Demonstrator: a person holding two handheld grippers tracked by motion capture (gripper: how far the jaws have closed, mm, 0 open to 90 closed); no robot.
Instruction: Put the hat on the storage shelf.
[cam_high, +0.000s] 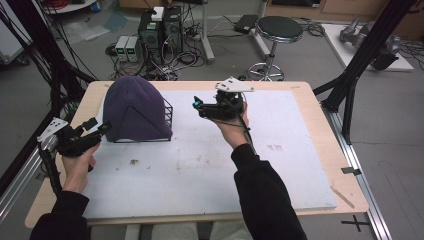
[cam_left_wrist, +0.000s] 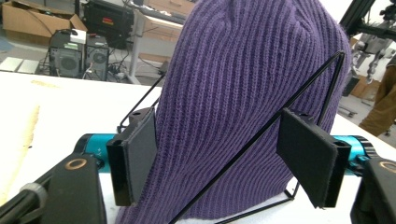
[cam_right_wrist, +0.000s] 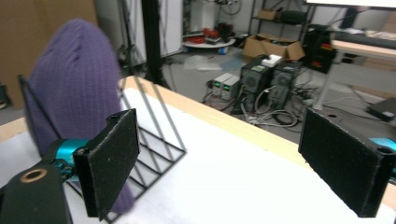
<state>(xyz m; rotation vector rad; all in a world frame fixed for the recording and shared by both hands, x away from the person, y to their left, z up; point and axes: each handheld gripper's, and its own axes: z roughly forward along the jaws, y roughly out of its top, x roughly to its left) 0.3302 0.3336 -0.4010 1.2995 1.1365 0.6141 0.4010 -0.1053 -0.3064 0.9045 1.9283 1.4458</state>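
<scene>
Purple beanie (cam_high: 134, 107) sits on its wire rack (cam_high: 167, 114); both grippers' jaws spread wide, gripping nothing.

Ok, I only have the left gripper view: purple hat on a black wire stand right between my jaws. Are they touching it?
Observer: No. In the high view the left gripper sits just short of the purple hat, jaws open.
Operator: Where's the right gripper?
Observer: Right of the wire stand, over the white board, apart from it. The right gripper points toward the hat, jaws wide open with nothing between them.
</scene>
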